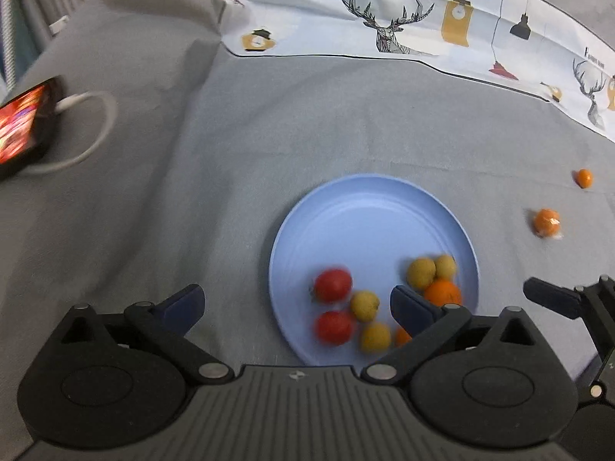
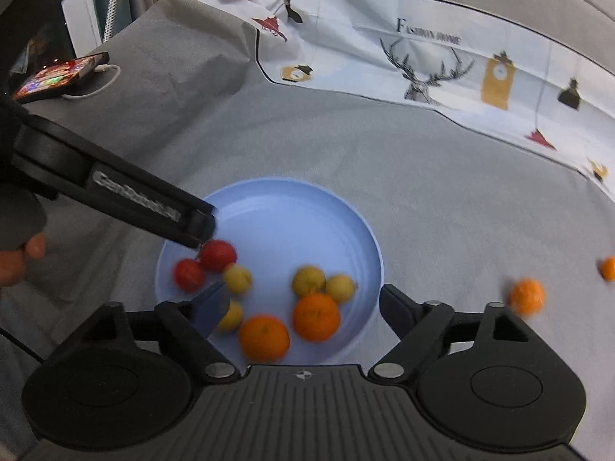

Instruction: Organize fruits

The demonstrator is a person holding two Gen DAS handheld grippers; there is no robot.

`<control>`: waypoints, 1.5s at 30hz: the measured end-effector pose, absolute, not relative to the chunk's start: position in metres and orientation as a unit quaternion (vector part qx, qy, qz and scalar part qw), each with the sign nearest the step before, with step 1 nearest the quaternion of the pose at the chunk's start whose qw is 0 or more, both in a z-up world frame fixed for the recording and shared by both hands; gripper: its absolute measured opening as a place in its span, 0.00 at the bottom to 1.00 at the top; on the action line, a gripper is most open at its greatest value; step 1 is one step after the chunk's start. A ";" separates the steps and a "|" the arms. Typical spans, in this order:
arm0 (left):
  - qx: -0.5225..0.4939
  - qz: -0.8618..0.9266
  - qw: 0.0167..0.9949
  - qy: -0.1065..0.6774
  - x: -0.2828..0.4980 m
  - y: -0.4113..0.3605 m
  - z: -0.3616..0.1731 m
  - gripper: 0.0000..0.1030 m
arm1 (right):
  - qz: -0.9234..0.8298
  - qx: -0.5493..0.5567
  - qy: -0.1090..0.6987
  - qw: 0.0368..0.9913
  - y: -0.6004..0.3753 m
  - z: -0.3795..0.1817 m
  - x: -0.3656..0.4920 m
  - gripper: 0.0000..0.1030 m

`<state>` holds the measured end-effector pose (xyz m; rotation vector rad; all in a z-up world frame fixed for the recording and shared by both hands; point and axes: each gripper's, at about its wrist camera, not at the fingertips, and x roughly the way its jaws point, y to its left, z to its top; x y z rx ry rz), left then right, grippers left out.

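A light blue plate [image 1: 369, 211] [image 2: 292, 211] lies on the grey cloth. It holds two red fruits [image 1: 333, 285] [image 2: 217, 255], several yellow fruits [image 1: 421, 272] [image 2: 308, 280] and two oranges [image 2: 316, 317] [image 1: 442, 292]. Two more oranges lie on the cloth to the right of the plate, one nearer [image 1: 546, 222] [image 2: 527, 295] and one farther [image 1: 584, 178] [image 2: 608, 267]. My left gripper [image 1: 296, 303] is open and empty over the plate's near left edge. My right gripper [image 2: 303, 307] is open and empty above the plate's near side.
A lit phone [image 1: 23, 125] [image 2: 61, 77] with a white cable [image 1: 96, 130] lies at the far left. A white printed cloth [image 1: 384, 11] [image 2: 442, 50] covers the back. The left gripper's arm [image 2: 115, 188] reaches over the plate's left rim in the right wrist view.
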<state>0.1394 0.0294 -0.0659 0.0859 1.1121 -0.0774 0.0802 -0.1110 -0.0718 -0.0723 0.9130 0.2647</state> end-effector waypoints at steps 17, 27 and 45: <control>0.023 0.001 0.874 0.485 -0.011 0.038 -0.007 1.00 | 0.115 -0.031 0.365 0.923 -0.124 0.007 -0.057 0.99; 0.018 -0.005 0.894 0.449 -0.056 0.030 0.018 1.00 | 0.105 -0.024 0.314 0.943 -0.137 0.033 -0.107 0.99; 0.038 -0.008 0.911 0.411 -0.076 0.021 0.036 1.00 | 0.099 -0.028 0.276 0.956 -0.140 0.048 -0.132 0.99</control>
